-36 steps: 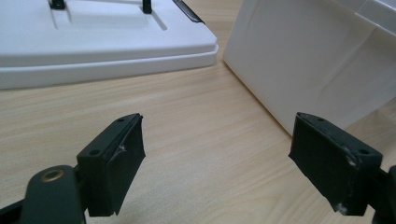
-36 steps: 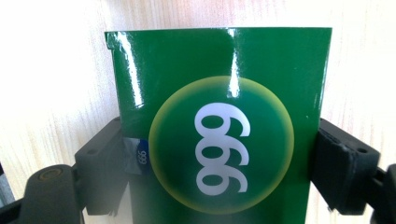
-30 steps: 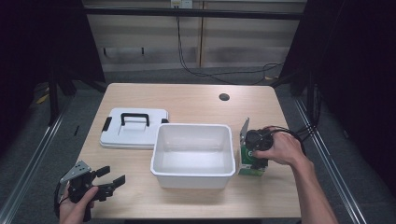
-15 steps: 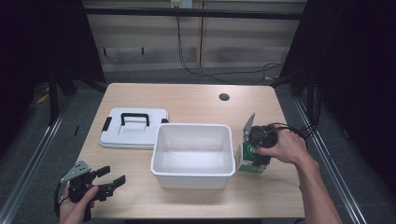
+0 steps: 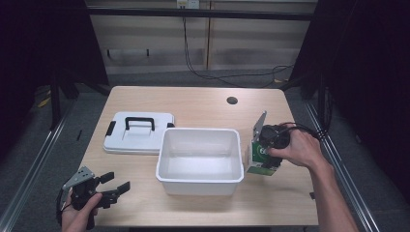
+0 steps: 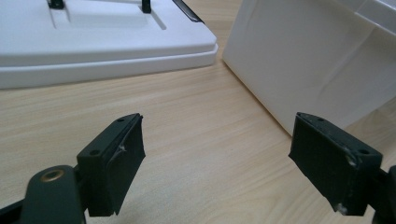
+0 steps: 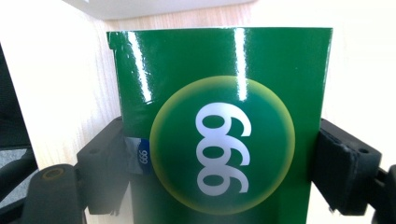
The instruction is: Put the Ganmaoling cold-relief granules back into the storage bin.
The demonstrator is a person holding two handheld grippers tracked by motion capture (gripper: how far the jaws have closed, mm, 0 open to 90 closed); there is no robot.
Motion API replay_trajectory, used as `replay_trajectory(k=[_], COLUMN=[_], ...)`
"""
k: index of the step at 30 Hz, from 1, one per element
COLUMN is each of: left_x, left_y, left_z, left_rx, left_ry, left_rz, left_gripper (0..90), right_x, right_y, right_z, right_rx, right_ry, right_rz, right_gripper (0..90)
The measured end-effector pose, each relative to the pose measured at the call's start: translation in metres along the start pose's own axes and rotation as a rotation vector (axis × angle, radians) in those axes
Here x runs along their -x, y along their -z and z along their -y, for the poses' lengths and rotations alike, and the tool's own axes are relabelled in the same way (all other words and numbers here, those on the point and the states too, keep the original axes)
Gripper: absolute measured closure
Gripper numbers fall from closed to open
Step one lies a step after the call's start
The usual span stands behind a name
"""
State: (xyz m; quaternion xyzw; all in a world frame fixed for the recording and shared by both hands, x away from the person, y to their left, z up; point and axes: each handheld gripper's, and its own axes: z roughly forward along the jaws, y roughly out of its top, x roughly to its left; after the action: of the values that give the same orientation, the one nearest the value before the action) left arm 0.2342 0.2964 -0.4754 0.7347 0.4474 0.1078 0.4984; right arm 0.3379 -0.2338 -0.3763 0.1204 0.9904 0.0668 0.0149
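A green box (image 5: 257,163) printed with a white number on a yellow-green disc stands upright beside the right wall of an empty white bin (image 5: 198,186). My right gripper (image 5: 263,152) is shut on the green box (image 7: 219,116), one jaw pressed on each side; in the right gripper view my right gripper (image 7: 224,172) has the box close in front. My left gripper (image 5: 116,182) rests open near the table's front left corner, held by a hand. In the left gripper view my left gripper (image 6: 219,163) has bare wood between its jaws, with the bin (image 6: 317,60) ahead to the right.
A white lid (image 5: 138,133) with a black handle lies flat left of the bin, and the lid (image 6: 93,37) lies ahead of the left jaws. A dark round hole (image 5: 232,100) sits in the far right of the wooden table (image 5: 193,106). Cables trail from the right gripper.
The right hand and the green box have shifted slightly away from the front edge, staying beside the bin. The left gripper has not moved.
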Motion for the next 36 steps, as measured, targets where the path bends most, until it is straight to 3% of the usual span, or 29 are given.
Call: replay_trajectory(k=[16, 19, 35, 36], left_x=[0.0, 0.0, 0.0, 0.0], left_y=[0.0, 0.0, 0.0, 0.0], left_z=[0.0, 0.0, 0.0, 0.0], left_rx=[0.0, 0.0, 0.002, 0.002], left_ry=[0.0, 0.0, -0.002, -0.002], left_rz=[0.001, 0.001, 0.001, 0.002], left_gripper=[17.3, 17.3, 17.3, 17.3], right_x=[0.001, 0.001, 0.001, 0.002], right_y=[0.033, 0.039, 0.067, 0.068], right_z=[-0.006, -0.008, -0.019, -0.02], right_rx=[0.038, 0.041, 0.054, 0.061], right_ry=[-0.016, 0.003, -0.013, 0.005], right_rz=[-0.01, -0.003, 0.002, 0.0], right_gripper=[16.4, 16.5, 16.4, 16.4])
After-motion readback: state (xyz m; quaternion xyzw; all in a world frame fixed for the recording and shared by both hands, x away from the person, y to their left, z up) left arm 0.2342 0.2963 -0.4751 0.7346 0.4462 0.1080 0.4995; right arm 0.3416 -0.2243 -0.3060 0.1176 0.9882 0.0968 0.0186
